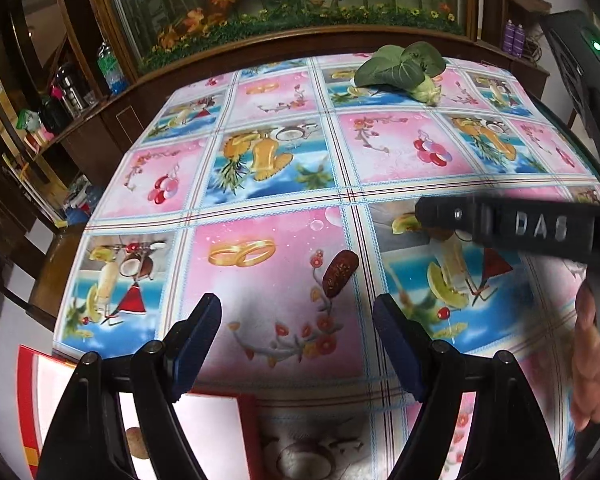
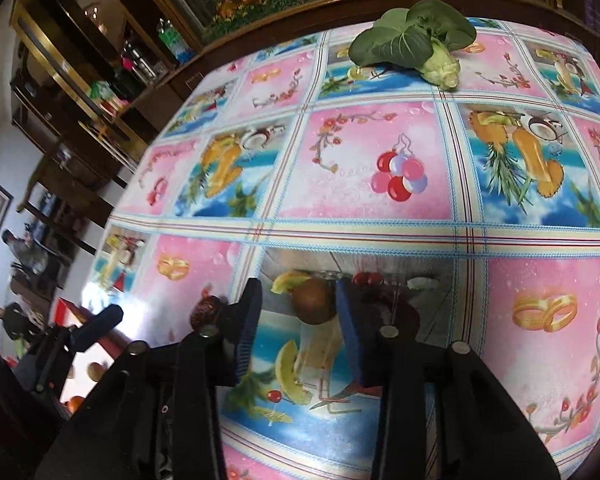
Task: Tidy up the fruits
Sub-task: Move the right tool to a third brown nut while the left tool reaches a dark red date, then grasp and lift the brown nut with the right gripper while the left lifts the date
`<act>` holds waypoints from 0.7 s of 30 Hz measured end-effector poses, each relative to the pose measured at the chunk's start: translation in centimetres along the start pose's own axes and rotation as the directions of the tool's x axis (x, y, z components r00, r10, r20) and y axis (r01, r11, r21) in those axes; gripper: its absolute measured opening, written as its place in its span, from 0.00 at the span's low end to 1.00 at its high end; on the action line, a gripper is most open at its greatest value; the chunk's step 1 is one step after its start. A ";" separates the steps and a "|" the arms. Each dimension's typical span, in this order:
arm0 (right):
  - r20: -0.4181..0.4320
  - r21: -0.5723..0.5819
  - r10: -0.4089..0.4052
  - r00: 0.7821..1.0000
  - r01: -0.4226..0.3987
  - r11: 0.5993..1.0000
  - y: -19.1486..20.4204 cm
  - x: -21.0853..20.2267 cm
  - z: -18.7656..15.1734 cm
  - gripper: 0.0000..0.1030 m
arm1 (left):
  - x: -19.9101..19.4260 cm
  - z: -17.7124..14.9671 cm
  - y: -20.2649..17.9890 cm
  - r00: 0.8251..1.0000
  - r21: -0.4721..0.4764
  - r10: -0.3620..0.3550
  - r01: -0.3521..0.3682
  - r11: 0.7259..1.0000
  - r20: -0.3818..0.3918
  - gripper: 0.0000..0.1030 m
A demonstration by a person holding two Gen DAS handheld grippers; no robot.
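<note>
Right claw point(image 2: 298, 322) is low over the tabletop point(image 2: 380, 232), jaws apart, with a small round brown fruit point(image 2: 314, 300) sitting between the tips. No contact visible yet. The pads point(image 2: 246, 340) flank it on both sides, so this reads as a pre-grasp.

Left claw point(image 1: 298, 330) is parked above the near edge, jaws wide apart and empty. A date point(image 1: 340, 273) lies on the cloth just ahead of it, slightly right of centre. In the right wrist view the date point(image 2: 206, 309) shows just outside the right claw's left finger, so it's close to the target.

A red-rimmed white tray point(image 1: 216, 420) sits at the near edge under the left claw, with one round brown fruit point(image 1: 137, 443) in it. Probably the drop spot. A bok choy point(image 2: 416, 46) lies at the far side, well apart from everything, not part of this pick.

To do it well:
- Centre the fruit between the pads before closing. It's round and will squirt out if caught off-axis.
- Close slowly, light force. Hard to tell how firm it is, since the busy print hides its outline.
- Keep the left finger off the date while closing.
- Lift straight up, then carry left to the tray.
- Keep the left claw out of that path.
</note>
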State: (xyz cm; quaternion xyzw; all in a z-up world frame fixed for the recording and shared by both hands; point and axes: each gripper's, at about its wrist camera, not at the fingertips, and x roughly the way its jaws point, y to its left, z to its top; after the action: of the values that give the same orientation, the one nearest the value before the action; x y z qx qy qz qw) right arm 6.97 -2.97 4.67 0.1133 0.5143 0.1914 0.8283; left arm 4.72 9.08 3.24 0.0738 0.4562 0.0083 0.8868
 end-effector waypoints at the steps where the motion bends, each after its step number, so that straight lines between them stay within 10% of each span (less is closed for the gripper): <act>1: -0.006 -0.010 -0.016 1.000 0.016 1.000 0.2 0.3 -0.1 0.36 | 0.1 0.1 -0.1 1.000 -0.003 -0.004 0.004 1.000 -0.001 0.76; 6: -0.003 -0.041 -0.077 0.997 0.077 0.996 0.7 1.0 -0.4 0.25 | 1.2 0.9 -1.0 1.000 0.016 0.003 -0.002 1.000 -0.030 0.70; 16: 0.008 0.008 -0.042 0.999 0.042 0.999 0.1 0.2 0.0 0.25 | 3.1 1.4 -1.4 0.990 -0.004 -0.106 0.106 0.994 -0.090 0.17; 21: 0.032 0.001 -0.020 0.999 0.020 1.000 0.7 -0.7 0.0 0.25 | 2.2 1.3 -1.7 0.991 -0.007 -0.114 0.114 0.993 -0.065 0.16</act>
State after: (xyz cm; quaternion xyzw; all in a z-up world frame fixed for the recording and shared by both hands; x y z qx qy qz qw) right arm 6.51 -2.62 5.56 0.1112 0.5021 0.1810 0.8383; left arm 6.91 7.45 1.99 0.0457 0.4884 -0.0391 0.8706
